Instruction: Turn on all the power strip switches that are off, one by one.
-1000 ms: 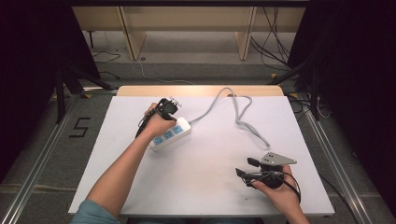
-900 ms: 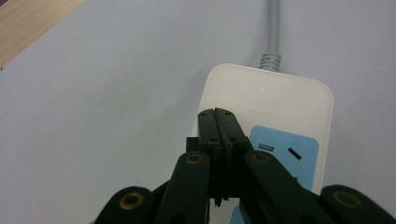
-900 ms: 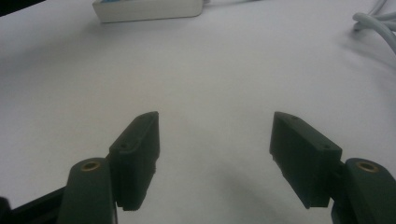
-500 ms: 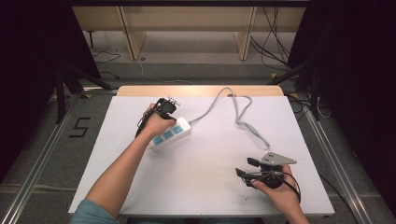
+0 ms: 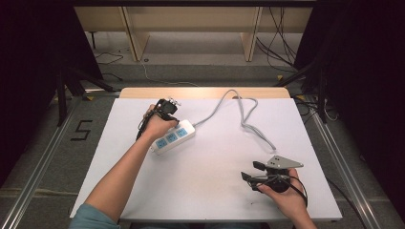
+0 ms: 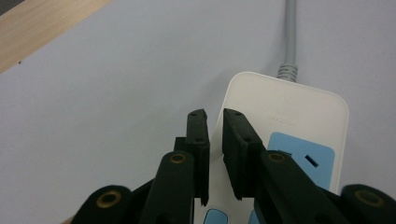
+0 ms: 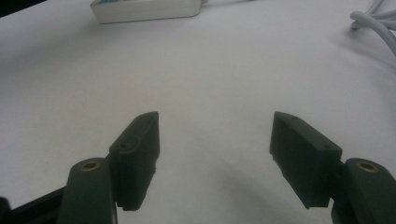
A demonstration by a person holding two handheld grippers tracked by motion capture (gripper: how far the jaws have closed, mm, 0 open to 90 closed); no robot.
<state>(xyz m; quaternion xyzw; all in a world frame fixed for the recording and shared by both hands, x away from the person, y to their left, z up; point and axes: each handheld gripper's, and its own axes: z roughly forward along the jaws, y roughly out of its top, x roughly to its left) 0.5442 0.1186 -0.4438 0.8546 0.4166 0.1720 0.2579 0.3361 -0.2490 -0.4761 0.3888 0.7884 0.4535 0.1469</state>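
Left gripper [image 6: 215,140] | jaws nearly together over white plastic blue-socketed power strip [image 5: 173,137], 10 o'clock, apparently steadying it | right gripper [image 7: 215,154] | jaws apart, idle, 5 o'clock

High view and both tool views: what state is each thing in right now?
Power strip: flat on the table, sockets up and unoccupied.
Grey cord: loose, snaking across the table.
Left tool: nearly shut, over the strip's edge, nothing gripped.
Right tool: wide open, holding nothing.
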